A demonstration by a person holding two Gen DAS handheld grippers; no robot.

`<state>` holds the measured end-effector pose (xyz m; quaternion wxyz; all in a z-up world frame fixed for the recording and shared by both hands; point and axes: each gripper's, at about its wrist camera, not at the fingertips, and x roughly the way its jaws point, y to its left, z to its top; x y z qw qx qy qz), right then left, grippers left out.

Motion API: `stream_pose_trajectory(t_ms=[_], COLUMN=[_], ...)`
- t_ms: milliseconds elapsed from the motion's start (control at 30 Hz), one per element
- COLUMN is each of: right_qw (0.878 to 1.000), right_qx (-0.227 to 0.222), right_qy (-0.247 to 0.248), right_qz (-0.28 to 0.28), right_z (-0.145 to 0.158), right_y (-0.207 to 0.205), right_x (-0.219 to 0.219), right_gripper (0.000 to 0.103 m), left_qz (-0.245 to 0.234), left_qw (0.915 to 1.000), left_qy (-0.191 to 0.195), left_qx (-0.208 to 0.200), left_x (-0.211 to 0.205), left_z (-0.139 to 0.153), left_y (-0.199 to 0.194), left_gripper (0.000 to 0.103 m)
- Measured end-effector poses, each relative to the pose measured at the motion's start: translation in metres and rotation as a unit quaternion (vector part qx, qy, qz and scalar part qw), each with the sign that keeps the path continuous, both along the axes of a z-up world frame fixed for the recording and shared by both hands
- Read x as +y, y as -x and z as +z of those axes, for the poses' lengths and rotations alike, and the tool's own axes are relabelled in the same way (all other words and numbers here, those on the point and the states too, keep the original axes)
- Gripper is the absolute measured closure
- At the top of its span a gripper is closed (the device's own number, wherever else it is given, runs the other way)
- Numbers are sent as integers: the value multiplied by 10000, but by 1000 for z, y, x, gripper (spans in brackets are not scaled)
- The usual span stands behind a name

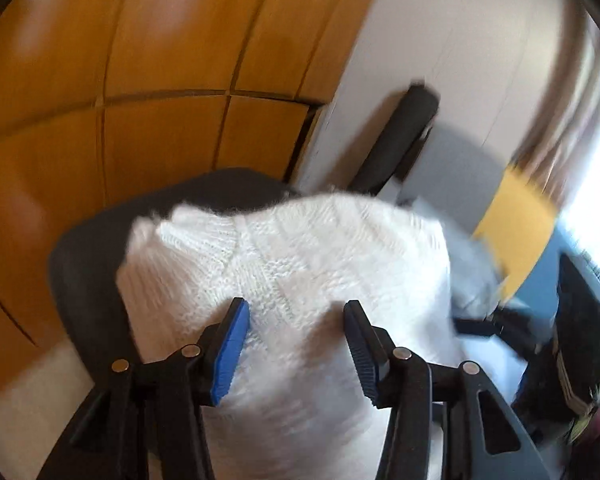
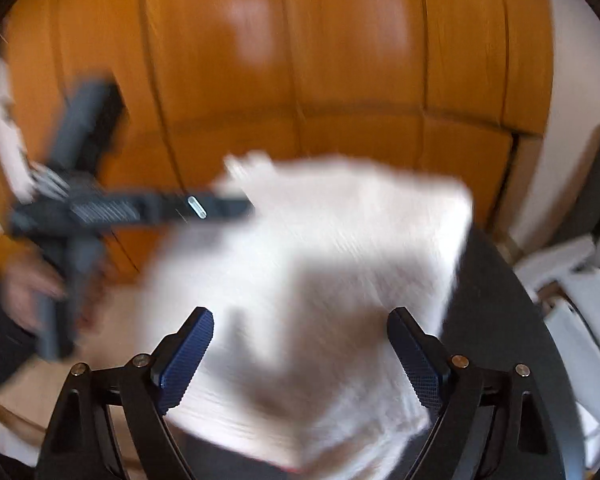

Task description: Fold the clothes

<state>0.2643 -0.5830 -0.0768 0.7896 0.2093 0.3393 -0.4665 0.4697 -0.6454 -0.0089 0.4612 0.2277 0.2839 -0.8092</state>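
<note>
Both grippers — left gripper [image 1: 296, 308], right gripper [image 2: 300, 316] — gape wide over the white sweater [image 1: 300, 264], holding nothing.

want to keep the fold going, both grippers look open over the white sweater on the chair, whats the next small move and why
Probably lower the left gripper onto the white sweater and pinch its near edge: both grippers are open, holding nothing.

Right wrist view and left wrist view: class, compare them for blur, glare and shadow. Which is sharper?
Left wrist view: sharper, knit ribs readable on the white sweater, though the window at right is blown out. Right wrist view: heavy motion blur smears the sweater and the left tool; a dark shadow crosses the sweater; pale glare patches sit on the wooden wardrobe.
</note>
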Motion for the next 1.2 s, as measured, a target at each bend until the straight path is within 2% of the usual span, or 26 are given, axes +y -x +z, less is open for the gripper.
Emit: stream_pose_trajectory(t_ms=[33,67,100,133,233,300,367,500,600,700,867,933,1033,1200], right_qw=[9994,9982,9931,9863,9740,9749,9791,9885,9890,9784,9565,9569,9579,9630], right_qx=[263,186,-342,-794,-1720,-1761,-1667,-1132,-665,-434,14,-69,-91,123], right_qy=[-193,-535,-1074,-1382,-1370,-1194,-897,-247,410,1051,931,871,907,1067], right_qz=[-107,-219,-338,-424,-550,-655,-742,-968,-1256,-1729,-2766,-2771,-2723,-2471], right_z=[-21,-42,-64,-79,-95,-89,-74,-35,-3,26,30,35,46,49], right_y=[1,6,18,28,49,56,62,67,67,60,28,29,23,2], right_x=[-11,-22,-34,-39,-30,-21,-11,14,44,64,45,63,101,128], right_gripper=[4,0,0,0,0,0,0,0,0,0,0,0,0,0], left_qz=[67,128,162,169,159,233,376,691,1136,1590,1759,1826,1926,2078], left_qw=[9999,9996,9995,9992,9981,9984,9978,9954,9888,9791,9767,9754,9732,9695], left_qy=[43,81,113,212,444,487,545,668,929,990,773,687,556,409], left_qx=[-118,-219,-248,-281,-391,-191,-7,56,-283,-791,-959,-1025,-1125,-1237], left_x=[-1,-2,-4,1,12,12,13,33,58,83,105,113,126,147], left_z=[-5,-10,-12,-9,-6,-5,4,27,43,50,48,48,47,45], left_y=[0,1,4,7,10,10,10,3,1,1,-5,-7,-11,-16], left_gripper=[53,53,53,52,52,52,52,52,50,50,50,50,56,58])
